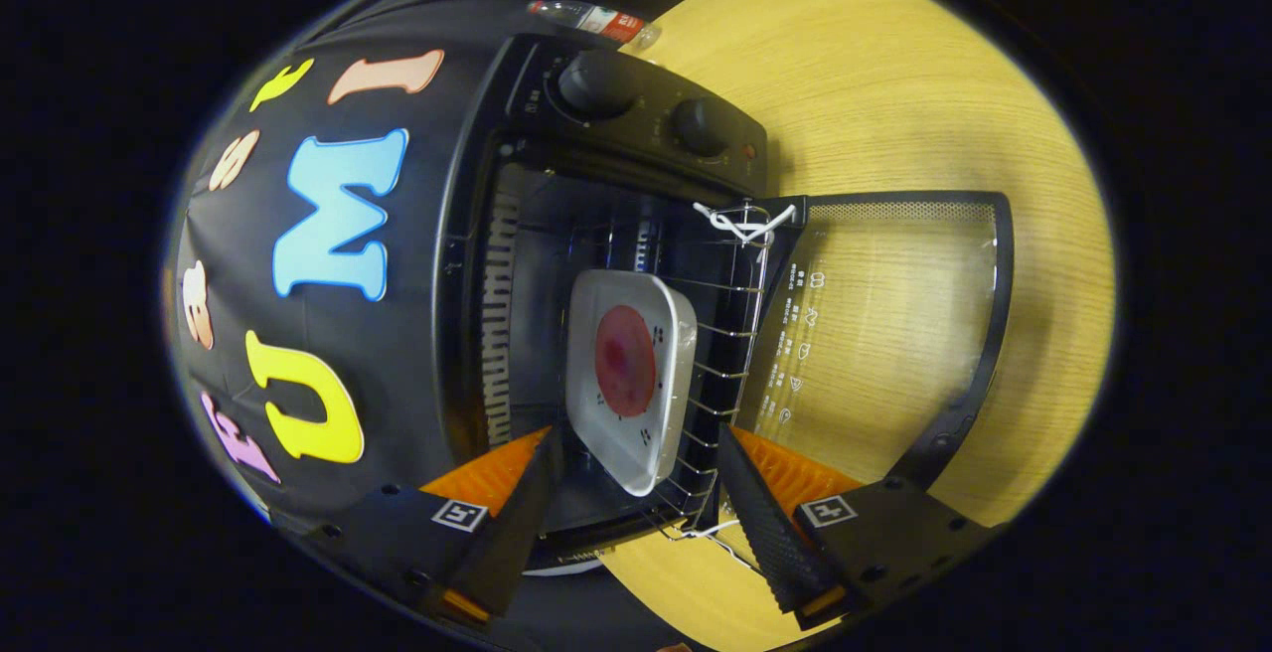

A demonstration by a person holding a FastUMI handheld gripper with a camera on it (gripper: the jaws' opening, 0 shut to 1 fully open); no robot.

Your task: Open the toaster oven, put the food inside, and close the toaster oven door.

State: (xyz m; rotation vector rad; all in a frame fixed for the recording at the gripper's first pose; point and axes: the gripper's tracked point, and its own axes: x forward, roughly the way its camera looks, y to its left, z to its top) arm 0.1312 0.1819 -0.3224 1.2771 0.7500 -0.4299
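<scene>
The black toaster oven stands open, and its glass door lies folded down flat over the wooden table. Inside, a white square plate rests on the wire rack and carries a round red slice of food. My gripper is open just in front of the oven mouth. The plate's near corner lies between the two fingers, with a gap on each side. Neither finger presses on the plate.
Two black knobs sit on the oven's control panel. A white cord is knotted to the rack's corner by the door hinge. A plastic bottle lies behind the oven. The wooden table spreads beyond the door.
</scene>
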